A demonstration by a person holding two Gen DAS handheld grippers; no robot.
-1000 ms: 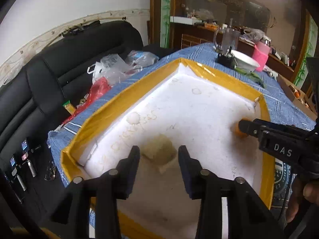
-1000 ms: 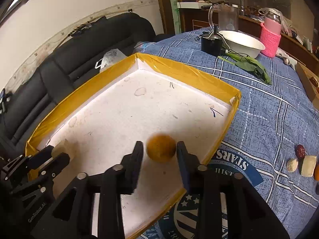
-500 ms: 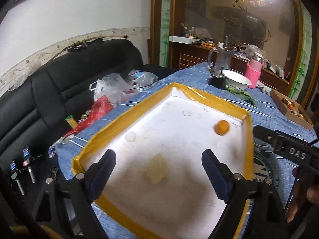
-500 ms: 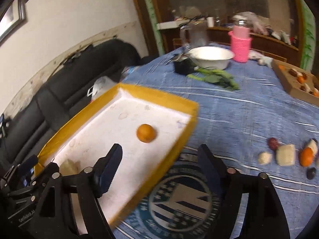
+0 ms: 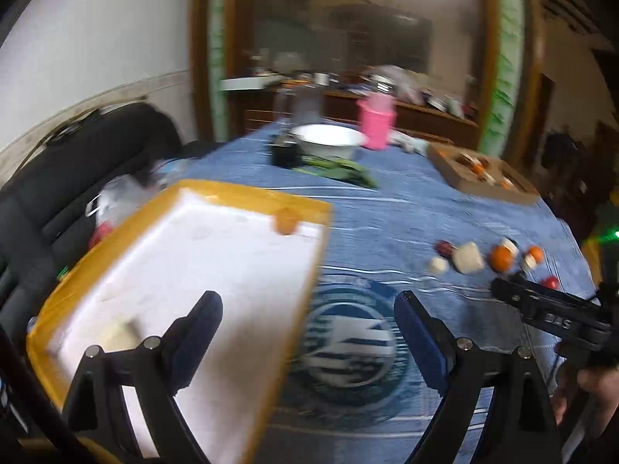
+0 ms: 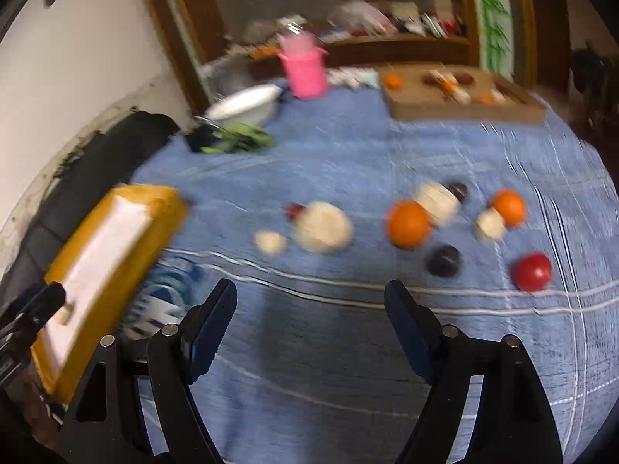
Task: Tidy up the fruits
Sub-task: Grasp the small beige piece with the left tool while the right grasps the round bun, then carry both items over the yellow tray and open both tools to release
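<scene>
Both claws have just sprung apart and empty — the left gripper (image 5: 307,332) leaving its pale chunk (image 5: 118,334) in the tray (image 5: 247,197), the right gripper (image 6: 309,321) its small orange (image 5: 286,221) at the tray's one o'clock corner — freeing both for the loose fruit (image 6: 408,224) at one o'clock.

On the cloth: two oranges (image 6: 408,223), perhaps four pale pieces (image 6: 324,226), one red fruit (image 6: 532,272), and three dark ones (image 6: 443,260).

White letters "DAS" stand on the side of the right gripper (image 5: 549,315); everything else is too blurred to read
</scene>
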